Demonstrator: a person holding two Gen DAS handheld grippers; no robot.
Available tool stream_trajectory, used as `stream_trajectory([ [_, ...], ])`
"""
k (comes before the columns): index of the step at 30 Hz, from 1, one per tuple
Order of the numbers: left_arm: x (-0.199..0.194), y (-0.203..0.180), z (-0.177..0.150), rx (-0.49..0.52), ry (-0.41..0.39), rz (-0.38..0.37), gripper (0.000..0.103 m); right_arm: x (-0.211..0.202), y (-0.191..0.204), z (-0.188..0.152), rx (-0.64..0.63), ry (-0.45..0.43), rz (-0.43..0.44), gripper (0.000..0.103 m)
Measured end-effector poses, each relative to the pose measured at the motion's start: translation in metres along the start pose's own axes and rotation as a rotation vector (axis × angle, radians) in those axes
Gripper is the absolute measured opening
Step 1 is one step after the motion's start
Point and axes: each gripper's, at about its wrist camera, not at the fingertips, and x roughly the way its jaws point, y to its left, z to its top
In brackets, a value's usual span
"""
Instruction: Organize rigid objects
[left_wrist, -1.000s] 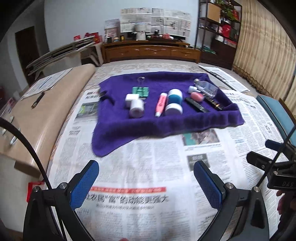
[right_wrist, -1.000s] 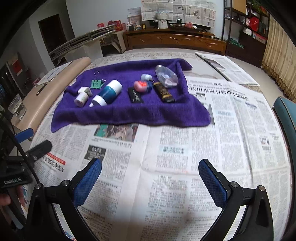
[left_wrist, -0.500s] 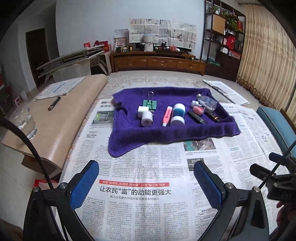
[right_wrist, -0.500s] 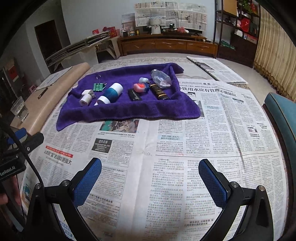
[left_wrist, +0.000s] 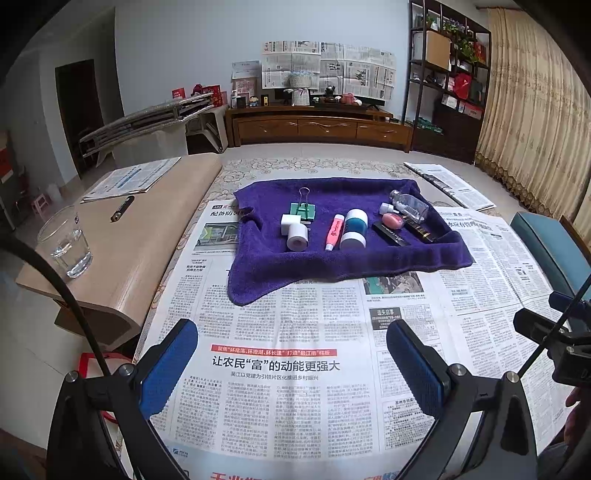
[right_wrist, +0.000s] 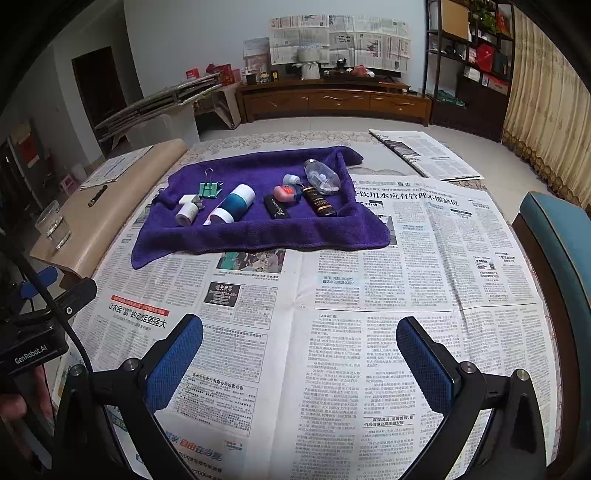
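Purple terry towel (left_wrist: 343, 258) on newsprint holds rigid items: pink highlighter (left_wrist: 334, 231), teal-white cylinder (left_wrist: 354, 229), long axes pointing away; left gripper (left_wrist: 291, 363), right gripper (right_wrist: 299, 363) spread wide, empty, blue textured pads

Black claw (left_wrist: 291, 363) frames, blue textured pads (left_wrist: 168, 365), silver screws, black cable, "GenRobot.AI" marking

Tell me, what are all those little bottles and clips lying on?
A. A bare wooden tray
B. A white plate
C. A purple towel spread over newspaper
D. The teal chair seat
C: the small items, such as the green binder clip and the clear bottle, rest on a purple towel that lies on the newspaper covering the table.
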Motion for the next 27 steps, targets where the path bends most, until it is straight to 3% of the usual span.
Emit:
stream_trajectory([
  [27, -0.027, 0.005, -0.002, -0.014, -0.022, 0.0, 0.103, -0.014, 0.006, -0.003, -0.008, -0.01, -0.006, 0.103],
])
